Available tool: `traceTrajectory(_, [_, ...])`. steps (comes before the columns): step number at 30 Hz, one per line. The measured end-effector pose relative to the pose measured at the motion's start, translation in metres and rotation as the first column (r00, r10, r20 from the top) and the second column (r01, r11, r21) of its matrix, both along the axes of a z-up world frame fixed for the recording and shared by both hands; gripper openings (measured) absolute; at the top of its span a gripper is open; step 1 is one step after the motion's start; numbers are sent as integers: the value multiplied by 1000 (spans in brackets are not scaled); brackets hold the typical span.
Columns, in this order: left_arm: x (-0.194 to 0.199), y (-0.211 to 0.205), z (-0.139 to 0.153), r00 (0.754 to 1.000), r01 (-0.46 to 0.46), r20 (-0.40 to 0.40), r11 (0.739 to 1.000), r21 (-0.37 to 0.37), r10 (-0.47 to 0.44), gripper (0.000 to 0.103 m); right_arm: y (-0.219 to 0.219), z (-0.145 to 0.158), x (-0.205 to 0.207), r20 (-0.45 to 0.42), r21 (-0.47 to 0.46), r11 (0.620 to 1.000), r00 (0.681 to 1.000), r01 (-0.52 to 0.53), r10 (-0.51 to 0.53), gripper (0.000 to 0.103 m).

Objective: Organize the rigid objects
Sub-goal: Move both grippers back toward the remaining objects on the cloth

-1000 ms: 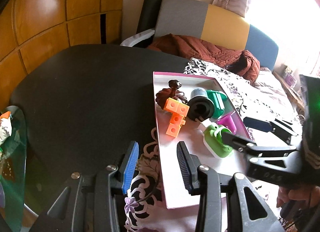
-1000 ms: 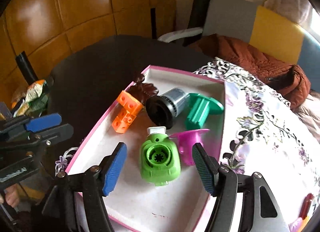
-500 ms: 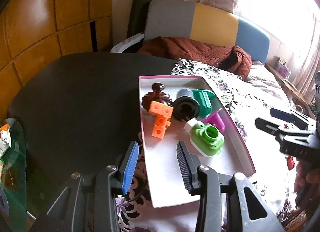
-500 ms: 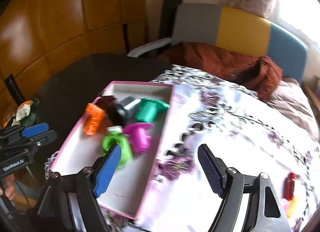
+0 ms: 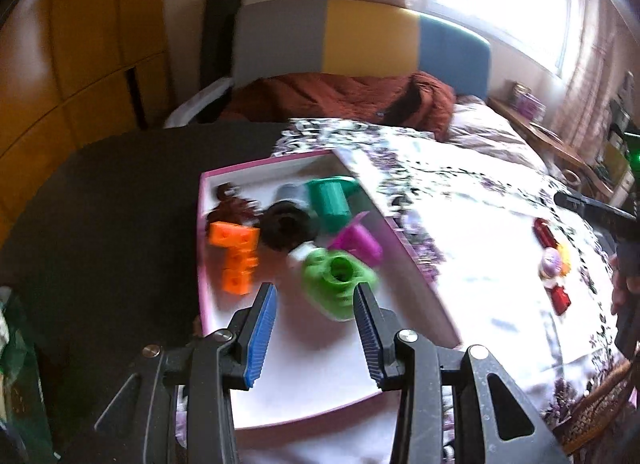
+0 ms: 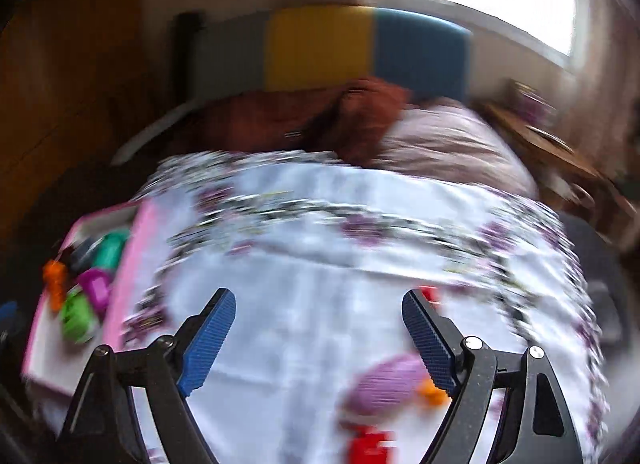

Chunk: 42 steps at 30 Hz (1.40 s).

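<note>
Blue-padded right gripper (image 6: 316, 338) opening, empty

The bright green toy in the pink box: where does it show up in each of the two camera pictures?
Left wrist view: the green toy lies mid-picture, in the pink box, just beyond the fingertips.
Right wrist view: the green toy is a blur at the far left edge.
Shared landmark: the grey, yellow and blue headboard.

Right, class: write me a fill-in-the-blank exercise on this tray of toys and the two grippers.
1. The orange block piece lies inside the pink-rimmed ____.
2. The teal piece lies beside a ____ funnel-shaped piece.
3. The left gripper holds ____ between its fingers.
4. The right gripper hovers over the floral ____.

Missing words: tray; magenta; nothing; cloth
</note>
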<state>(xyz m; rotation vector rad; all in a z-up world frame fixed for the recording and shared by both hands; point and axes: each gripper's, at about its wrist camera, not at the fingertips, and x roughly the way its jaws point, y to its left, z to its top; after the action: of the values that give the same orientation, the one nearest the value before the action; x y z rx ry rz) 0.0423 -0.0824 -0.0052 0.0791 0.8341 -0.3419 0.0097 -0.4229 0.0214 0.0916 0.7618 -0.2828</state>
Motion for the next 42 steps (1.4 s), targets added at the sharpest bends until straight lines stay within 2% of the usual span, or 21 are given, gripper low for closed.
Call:
traceTrajectory(2, [-1, -14, 2, 999, 46, 0, 999, -12, -46, 40, -31, 1, -13, 30, 19, 993, 993, 116, -117, 86])
traceTrajectory(4, [-2, -26, 3, 997, 75, -2, 997, -18, -75, 40, -60, 1, -29, 60, 53, 970, 969, 238, -241, 86])
traceTrajectory(7, [-3, -48, 3, 990, 138, -16, 990, -27, -139, 40, -95, -4, -53, 79, 129, 905, 905, 405, -417, 86])
traceTrajectory(9, [-4, -63, 2, 985, 174, -19, 985, -22, -174, 40, -113, -4, -64, 88, 198, 858, 863, 474, -497, 86])
traceTrajectory(11, [-6, -82, 0, 973, 227, -34, 973, -28, -228, 40, -124, -5, -70, 90, 231, 827, 835, 513, -543, 86])
traceTrajectory(18, [-11, -141, -13, 924, 376, -68, 926, -30, -377, 40, -132, -9, -80, 87, 283, 783, 798, 554, -596, 87])
traceTrajectory(22, [-10, -177, -20, 893, 439, -93, 898, -22, -439, 40, -142, -9, -98, 104, 331, 726, 742, 602, -663, 90])
traceTrajectory(25, [-12, -210, -23, 860, 503, -100, 864, -14, -501, 40, -152, -10, -111, 112, 380, 674, 692, 633, -713, 90])
traceTrajectory(27, [-13, -224, -24, 844, 527, -103, 850, -19, -526, 40, -157, -11, -116, 110, 411, 648, 671, 641, -733, 91])
traceTrajectory(31, [-10, -257, -31, 810, 574, -128, 818, -28, -573, 40, -161, -15, -117, 93, 443, 631, 667, 637, -739, 91])
traceTrajectory(36, [-14, -295, -39, 734, 667, -155, 745, -18, -661, 40, -161, -17, -114, 89, 450, 641, 683, 622, -725, 92])
traceTrajectory(42, [-13, -331, -50, 688, 716, -181, 698, 6, -703, 45, -162, -19, -112, 78, 469, 638, 691, 610, -718, 92])
